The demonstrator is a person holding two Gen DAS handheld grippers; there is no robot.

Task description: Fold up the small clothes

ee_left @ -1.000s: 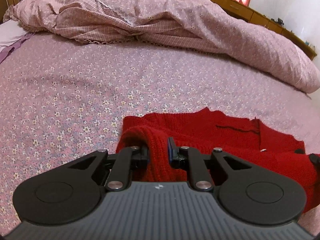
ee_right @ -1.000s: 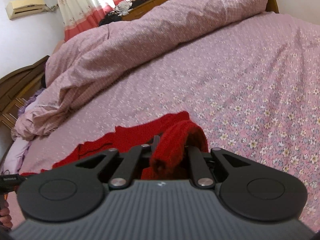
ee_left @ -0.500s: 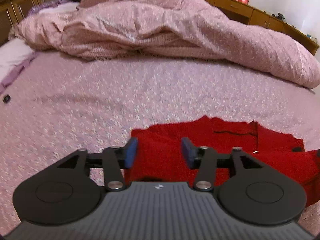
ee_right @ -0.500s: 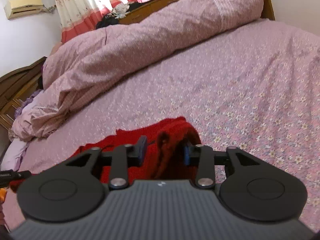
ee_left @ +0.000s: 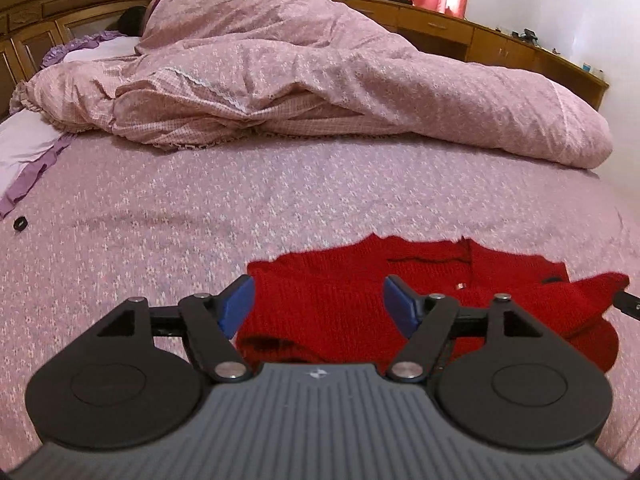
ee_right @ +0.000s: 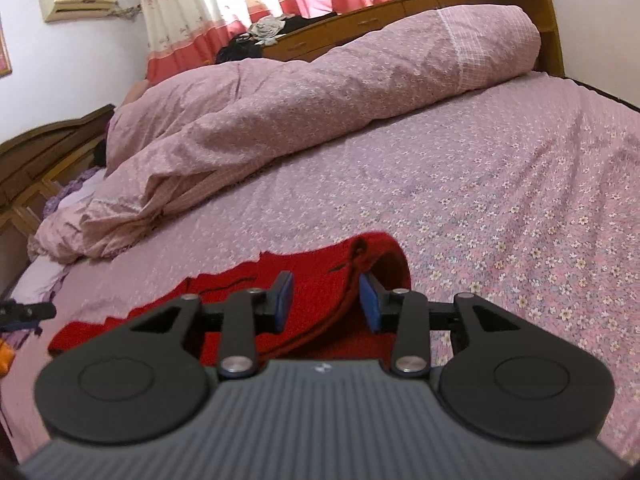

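Note:
A red knitted cardigan point(ee_left: 352, 292) lies spread on the flowered pink bed sheet point(ee_left: 160, 220), its sleeves folded in over the body. My left gripper point(ee_left: 318, 306) hovers over the cardigan's left part. Its jaws are opening, the blue pads point(ee_left: 238, 302) stand wide apart, and nothing is pressed between them. In the right wrist view the cardigan point(ee_right: 312, 276) shows its folded right edge as a raised hump. My right gripper point(ee_right: 326, 302) is open above that edge, with loose red cloth lying below and between the pads. The right gripper's tip shows at the edge of the left view point(ee_left: 626, 300).
A rumpled pink duvet point(ee_left: 320, 80) lies across the far side of the bed, with a person's dark hair point(ee_left: 132, 20) at its head end. A wooden headboard point(ee_left: 48, 8), a purple-trimmed pillow point(ee_left: 24, 148) and a small black object point(ee_left: 19, 223) are at the left. A wooden cabinet point(ee_right: 360, 24) runs behind.
Both grippers were shut on folded red sleeves. Both have opened, let the cloth go and drawn up and back. The cardigan now lies flat on the sheet.

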